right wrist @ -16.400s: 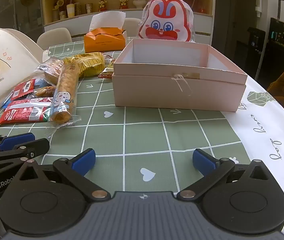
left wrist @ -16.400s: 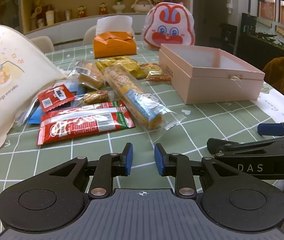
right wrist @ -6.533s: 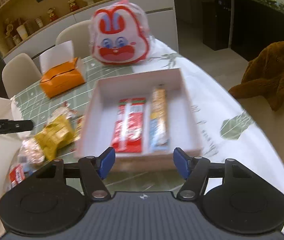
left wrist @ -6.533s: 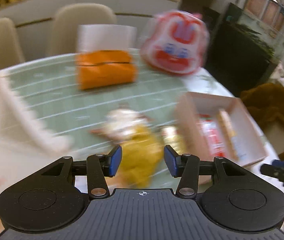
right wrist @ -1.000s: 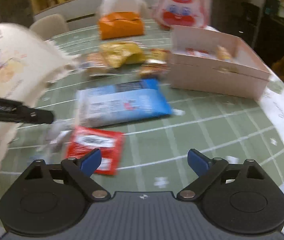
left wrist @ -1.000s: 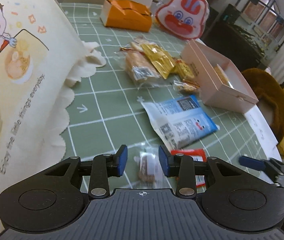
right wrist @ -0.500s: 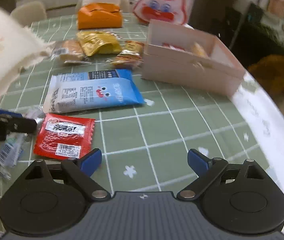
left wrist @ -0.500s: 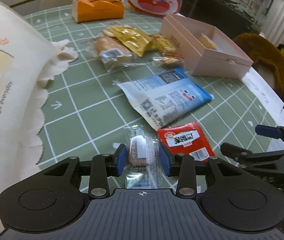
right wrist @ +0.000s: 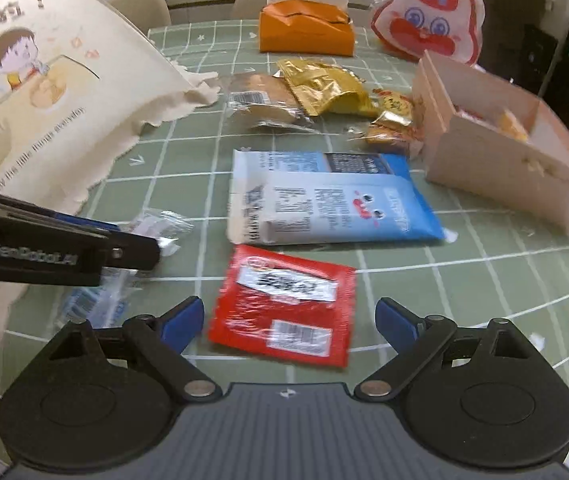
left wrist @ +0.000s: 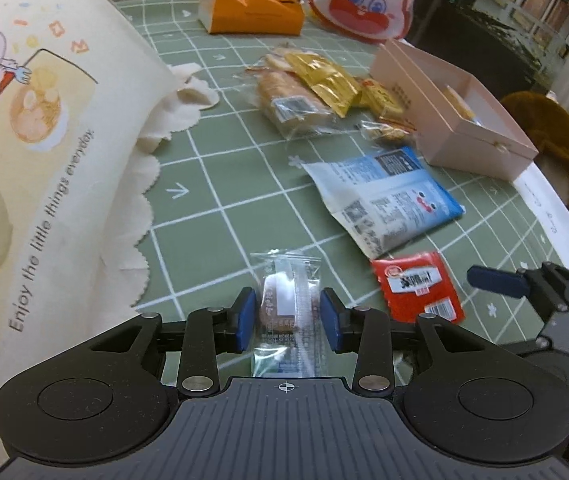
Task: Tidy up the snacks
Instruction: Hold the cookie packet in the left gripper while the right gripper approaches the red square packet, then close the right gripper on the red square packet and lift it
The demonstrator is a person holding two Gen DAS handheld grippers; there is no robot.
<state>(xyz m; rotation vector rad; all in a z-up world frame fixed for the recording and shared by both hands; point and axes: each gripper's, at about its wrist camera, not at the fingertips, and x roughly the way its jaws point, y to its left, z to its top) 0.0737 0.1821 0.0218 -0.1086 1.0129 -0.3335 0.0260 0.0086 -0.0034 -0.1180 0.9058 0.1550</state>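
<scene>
Low in the left wrist view, the left gripper [left wrist: 287,316] has its blue pads on both sides of a small clear-wrapped snack [left wrist: 286,304] and seems to pinch it, while low in the right wrist view the right gripper [right wrist: 289,320] hangs spread wide over the red packet [right wrist: 284,304] on the table [right wrist: 464,292], holding nothing. The pink box [right wrist: 496,164] sits at the right edge, well apart from both. The clear wrapper looks slick and loose, so a grip on film alone could let the snack slide out mid-carry, and the red packet lies flat, so closing fingers might only skate across it.
</scene>
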